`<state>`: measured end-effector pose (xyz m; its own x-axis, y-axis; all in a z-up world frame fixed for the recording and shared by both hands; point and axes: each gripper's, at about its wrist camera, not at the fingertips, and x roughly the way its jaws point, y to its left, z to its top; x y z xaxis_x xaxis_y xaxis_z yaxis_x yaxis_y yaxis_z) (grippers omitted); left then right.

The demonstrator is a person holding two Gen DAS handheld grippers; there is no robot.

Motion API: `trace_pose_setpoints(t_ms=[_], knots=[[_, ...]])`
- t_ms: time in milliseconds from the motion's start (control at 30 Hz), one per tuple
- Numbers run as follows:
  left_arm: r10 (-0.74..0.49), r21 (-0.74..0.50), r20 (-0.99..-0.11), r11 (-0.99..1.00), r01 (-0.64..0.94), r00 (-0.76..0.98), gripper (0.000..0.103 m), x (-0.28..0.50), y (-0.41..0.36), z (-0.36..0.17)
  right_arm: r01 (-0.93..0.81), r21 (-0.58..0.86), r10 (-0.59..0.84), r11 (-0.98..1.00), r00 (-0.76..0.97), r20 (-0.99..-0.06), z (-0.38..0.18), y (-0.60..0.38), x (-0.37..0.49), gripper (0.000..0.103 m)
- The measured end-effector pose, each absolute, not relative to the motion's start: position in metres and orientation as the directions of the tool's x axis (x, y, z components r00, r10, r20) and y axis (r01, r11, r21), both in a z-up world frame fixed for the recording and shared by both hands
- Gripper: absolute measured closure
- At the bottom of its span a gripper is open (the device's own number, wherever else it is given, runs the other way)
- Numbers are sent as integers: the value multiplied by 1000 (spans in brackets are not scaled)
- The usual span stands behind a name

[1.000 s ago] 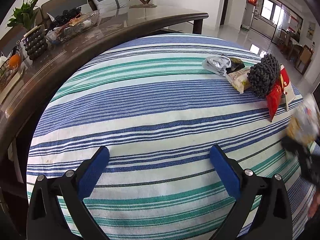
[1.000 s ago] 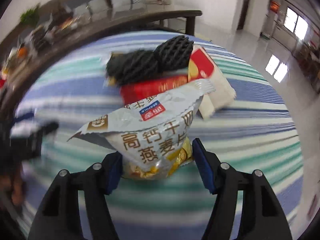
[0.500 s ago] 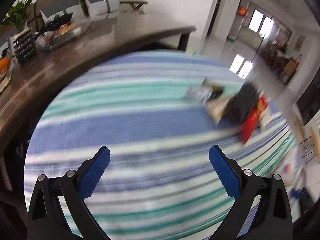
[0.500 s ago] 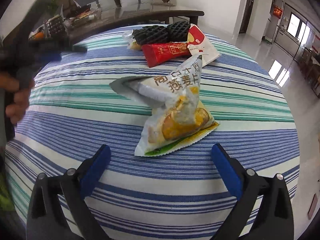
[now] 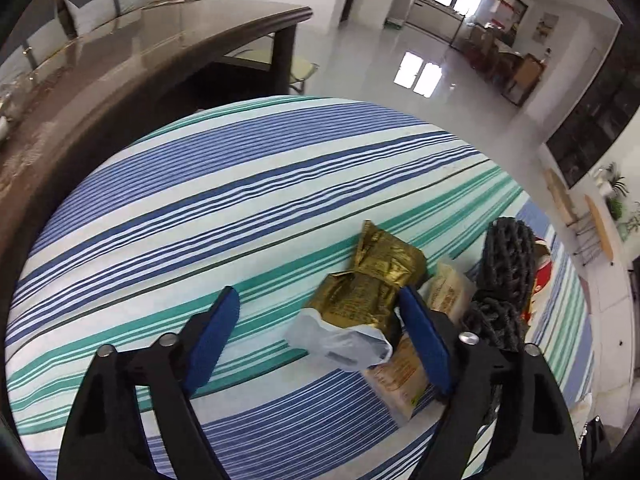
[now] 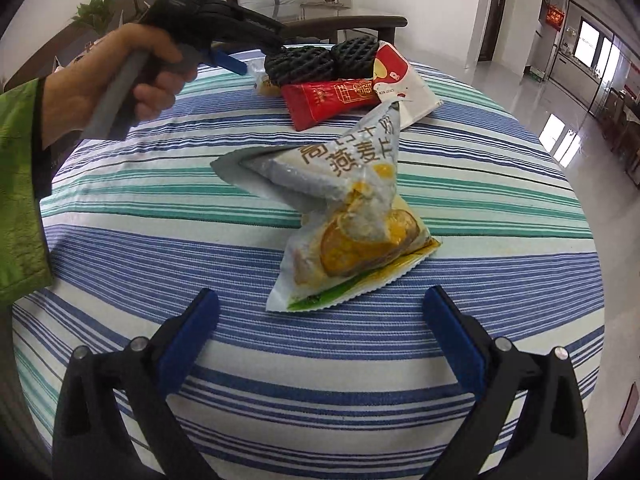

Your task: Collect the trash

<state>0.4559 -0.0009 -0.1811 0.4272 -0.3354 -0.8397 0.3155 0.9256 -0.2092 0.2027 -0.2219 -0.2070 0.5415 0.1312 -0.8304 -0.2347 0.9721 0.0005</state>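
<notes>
Hand-held gripper point(image 5: 320, 336) over crinkled gold wrapper point(image 5: 372, 288)

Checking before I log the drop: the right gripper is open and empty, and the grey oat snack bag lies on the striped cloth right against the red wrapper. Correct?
Not quite. The right gripper is open and empty, but the grey oat snack bag lies on the striped cloth by itself, nearer the gripper and short of the red wrapper; only its raised top corner overlaps the pile behind. The right wrist view shows it.

The counter point(image 6: 500, 216) is covered by a striped cloth point(image 6: 160, 240). A silver snack bag point(image 6: 348, 216) is laid mid-cloth. Wrappers point(image 6: 332, 100) and black foam netting point(image 6: 316, 62) are piled at the far edge.
</notes>
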Motion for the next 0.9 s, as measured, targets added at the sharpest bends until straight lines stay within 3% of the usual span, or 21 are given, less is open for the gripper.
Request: trace_pose_setpoints(t_ms=[33,133,200,333,500,600,700,767,800,867,900], knots=[[-376,-246,-830,910,335,413,52,456,-2,-181,-235,1,132,972,541,-830,-207,-222,203,5],[-367,-224,-827,910,350,426,64,450,-6,-177,-235,0,131,972,542,-830,-207,-222,203,5],[-308,-166,-834,931,324,458,65,440,-2,-173,-235,0,131,972,541,-830,-207,-222,203,5],[-276,-199,-842,958,208,464,66,403,32,-163,-235,1,131,972,542,-830,-207,-222,203,5],[-278,-218,-837,960,178,471,64,307,49,-147,-234,2,132,972,541,-830,-207,-223,204,5],[-297,-246,-832,955,168,468,60,255,46,-157,-234,2,133,972,541,-830,-207,-224,204,5],[-292,-242,-830,956,165,475,49,229,45,-168,-234,2,132,972,542,-830,-207,-223,204,5],[-270,-215,-837,962,168,476,28,221,43,-176,-234,2,132,972,542,-830,-207,-224,204,5],[-273,-211,-833,961,180,481,26,221,42,-177,-234,2,132,972,542,-830,-206,-224,204,5],[-240,-151,-833,965,212,498,12,217,35,-178,-234,4,134,972,542,-830,-206,-224,204,4],[-217,-114,-833,968,225,510,11,215,33,-179,-232,5,133,973,542,-830,-206,-224,204,4]])
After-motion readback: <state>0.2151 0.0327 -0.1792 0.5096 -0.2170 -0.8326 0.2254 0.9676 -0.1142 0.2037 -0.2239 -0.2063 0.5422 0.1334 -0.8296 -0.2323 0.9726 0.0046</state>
